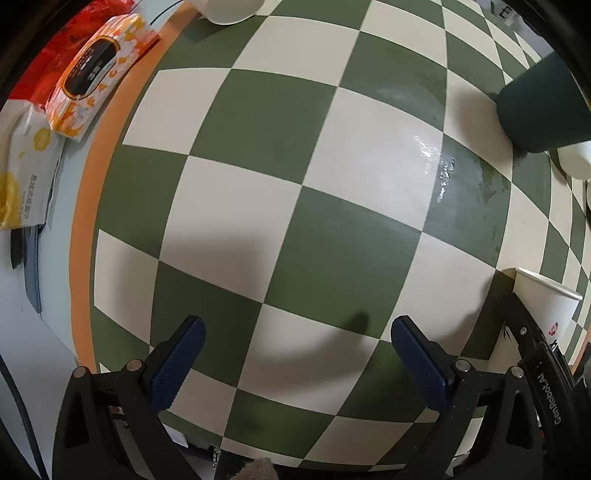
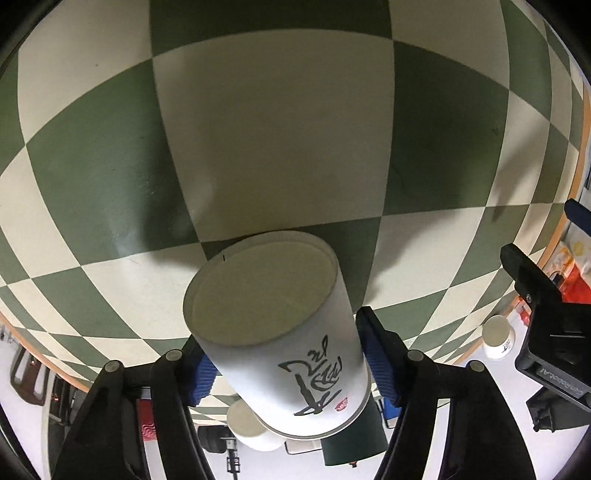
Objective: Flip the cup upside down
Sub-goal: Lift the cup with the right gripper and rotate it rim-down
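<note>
In the right wrist view a white paper cup with black brush lettering is held between the blue pads of my right gripper. Its flat base points toward the checkered table and its rim points back toward the camera. The cup hangs above the table. In the left wrist view the same cup shows at the right edge, with the right gripper's black body beside it. My left gripper is open and empty over the checkered cloth.
A dark green cup and white cups stand at the right. A white bowl-like cup is at the top. Orange and white tissue packs lie off the cloth's orange border at the left.
</note>
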`<state>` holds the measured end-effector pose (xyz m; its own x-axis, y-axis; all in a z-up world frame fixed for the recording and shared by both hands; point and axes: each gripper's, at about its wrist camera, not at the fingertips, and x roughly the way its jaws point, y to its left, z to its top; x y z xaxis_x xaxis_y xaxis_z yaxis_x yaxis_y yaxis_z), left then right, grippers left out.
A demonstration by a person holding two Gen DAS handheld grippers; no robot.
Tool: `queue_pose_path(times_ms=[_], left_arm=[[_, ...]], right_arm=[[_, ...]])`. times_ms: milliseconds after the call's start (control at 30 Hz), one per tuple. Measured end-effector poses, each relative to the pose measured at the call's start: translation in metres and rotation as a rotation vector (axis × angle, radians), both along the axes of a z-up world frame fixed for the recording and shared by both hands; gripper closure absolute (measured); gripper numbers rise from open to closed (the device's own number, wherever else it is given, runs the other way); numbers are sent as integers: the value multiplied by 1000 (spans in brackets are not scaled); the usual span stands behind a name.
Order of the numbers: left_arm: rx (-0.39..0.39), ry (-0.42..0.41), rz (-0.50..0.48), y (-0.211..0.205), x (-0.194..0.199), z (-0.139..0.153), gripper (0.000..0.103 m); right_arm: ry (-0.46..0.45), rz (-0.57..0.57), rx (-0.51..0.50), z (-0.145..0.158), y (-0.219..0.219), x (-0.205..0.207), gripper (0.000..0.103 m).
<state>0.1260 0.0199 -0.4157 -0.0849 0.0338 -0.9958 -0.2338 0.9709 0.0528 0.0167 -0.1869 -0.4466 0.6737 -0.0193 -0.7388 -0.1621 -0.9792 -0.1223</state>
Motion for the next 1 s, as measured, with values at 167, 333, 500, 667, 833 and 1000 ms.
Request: queue_pose_path(times_ms=[167, 333, 500, 667, 833, 1000], left_arm=[[-9, -3, -12, -3, 7, 2, 0], [17, -6, -31, -8, 20, 7, 0], [24, -6, -34, -7, 28, 11, 0], [30, -13, -33, -4, 27, 15, 0], [35, -28, -49, -6, 36, 25, 0], [39, -44, -72, -7, 44, 34, 0]], right_arm=[[4, -26, 11, 1, 7, 5, 33], [9, -79, 32, 2, 12, 6, 34], [16, -194, 70, 11, 30, 14, 35], [-1, -399, 145, 21, 54, 32, 35], [4, -569, 183, 30, 68, 53, 35], [46, -869, 201, 35, 73, 79, 35]])
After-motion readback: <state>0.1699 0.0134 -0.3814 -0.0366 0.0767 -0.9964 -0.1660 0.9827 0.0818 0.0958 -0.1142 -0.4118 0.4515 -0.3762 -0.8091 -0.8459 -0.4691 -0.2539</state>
